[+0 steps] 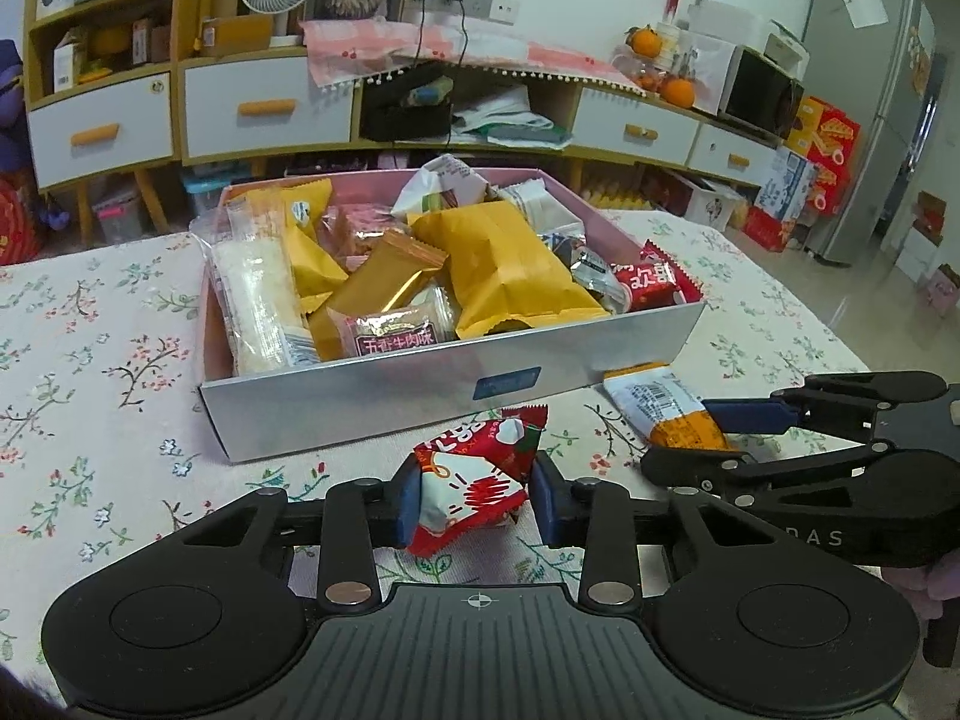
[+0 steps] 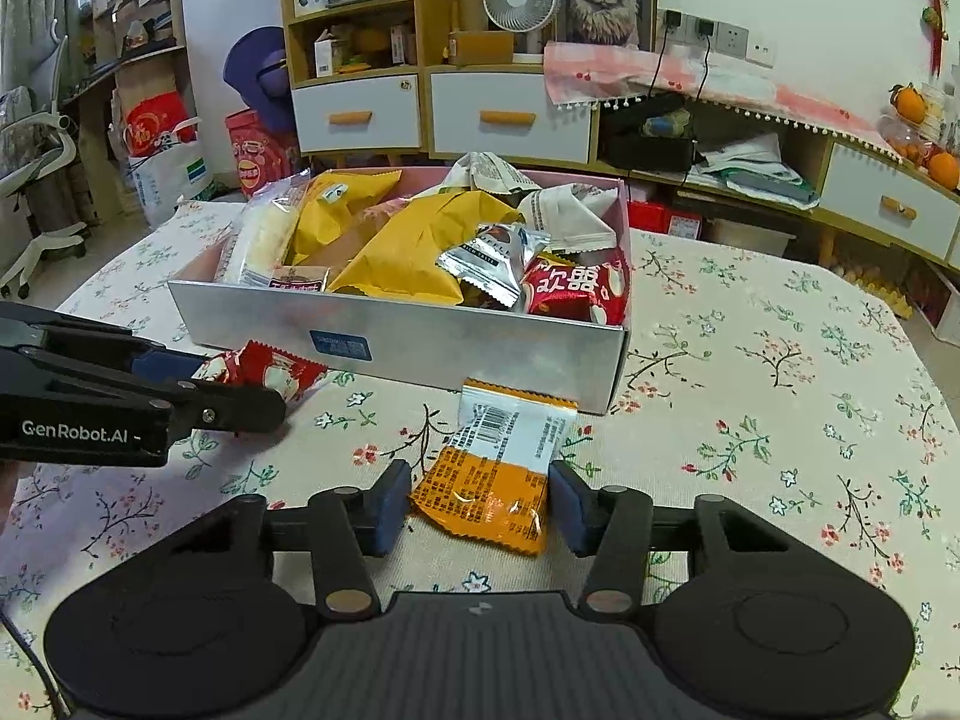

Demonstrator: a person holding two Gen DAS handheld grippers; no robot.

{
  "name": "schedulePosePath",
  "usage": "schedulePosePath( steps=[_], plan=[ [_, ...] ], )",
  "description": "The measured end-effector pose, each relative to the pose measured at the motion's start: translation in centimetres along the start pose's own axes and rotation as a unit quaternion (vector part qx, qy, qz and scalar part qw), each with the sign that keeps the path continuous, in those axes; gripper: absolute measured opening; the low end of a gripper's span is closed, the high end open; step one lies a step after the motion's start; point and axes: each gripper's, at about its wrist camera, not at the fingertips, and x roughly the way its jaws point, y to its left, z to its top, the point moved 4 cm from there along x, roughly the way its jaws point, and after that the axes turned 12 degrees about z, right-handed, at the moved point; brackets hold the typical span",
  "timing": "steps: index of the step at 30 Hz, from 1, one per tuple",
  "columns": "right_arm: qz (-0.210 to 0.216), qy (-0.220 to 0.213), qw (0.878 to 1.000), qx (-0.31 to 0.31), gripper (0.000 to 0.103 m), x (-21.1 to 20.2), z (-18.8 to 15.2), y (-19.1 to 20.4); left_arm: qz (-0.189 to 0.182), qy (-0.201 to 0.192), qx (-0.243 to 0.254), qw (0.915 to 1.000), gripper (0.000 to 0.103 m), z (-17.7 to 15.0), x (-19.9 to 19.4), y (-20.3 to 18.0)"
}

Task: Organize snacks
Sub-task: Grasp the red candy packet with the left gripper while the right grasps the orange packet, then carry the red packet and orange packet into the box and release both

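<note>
Snacks fill most of the grey box (image 1: 456,396) in the middle of the left wrist view, heaped to its rim, so by my reading the sorting is nearly done. Just below centre, the left gripper (image 1: 474,507) has its blue pads pressed against both sides of a red-and-white packet (image 1: 474,477), which looks held; whether it rests on the floral tablecloth (image 1: 108,408) or is lifted off it I cannot tell. At right of the frame the right gripper (image 1: 690,426) reaches in from the edge, its fingers either side of an orange-and-white packet (image 1: 654,405) lying just in front of the box.

Right wrist view: the same box (image 2: 420,336) sits in the upper middle, its front wall facing the camera. Below centre the right gripper (image 2: 480,507) straddles the orange-and-white packet (image 2: 498,468), with the left pad clearly apart from the wrapper and the right pad just at its edge, so the jaws stand apart and nothing is gripped yet. At the left edge the left gripper (image 2: 228,387) pinches the red packet (image 2: 270,369) beside the box front.

Judging from both views, two packets remain outside the box; once both are in, no loose snack visible here is left.
</note>
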Motion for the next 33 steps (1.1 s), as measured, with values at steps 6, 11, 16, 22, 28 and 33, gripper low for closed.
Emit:
schedulePosePath(
  steps=[6, 11, 16, 22, 28, 33],
  plan=[
    [0.004, 0.011, 1.000, 0.013, 0.017, -0.4, 0.1, -0.1, 0.003, 0.014, -0.010, 0.9998, 0.033, 0.4, -0.5, 0.3],
    [0.008, 0.016, 0.999, 0.030, 0.017, -1.0, 0.4, -0.2, 0.004, 0.016, -0.017, 0.9997, 0.033, 0.5, -1.3, 0.9],
    [0.007, 0.013, 0.999, 0.039, 0.017, -1.8, 1.0, 0.2, 0.005, 0.008, -0.017, 0.9998, 0.033, 0.8, -2.4, 1.5],
    [0.010, 0.002, 0.999, 0.051, 0.017, -2.7, 1.8, 0.5, 0.003, -0.001, -0.041, 0.9991, 0.033, 1.7, -3.5, 2.9],
    [0.015, -0.026, 0.998, 0.057, 0.017, -4.0, 3.3, 0.7, 0.012, -0.012, -0.059, 0.9981, 0.033, 2.4, -4.2, 3.6],
    [0.009, -0.051, 0.995, 0.081, 0.017, -4.5, 4.7, -0.1, 0.019, -0.023, -0.066, 0.9974, 0.033, 2.9, -4.4, 3.6]
  ],
)
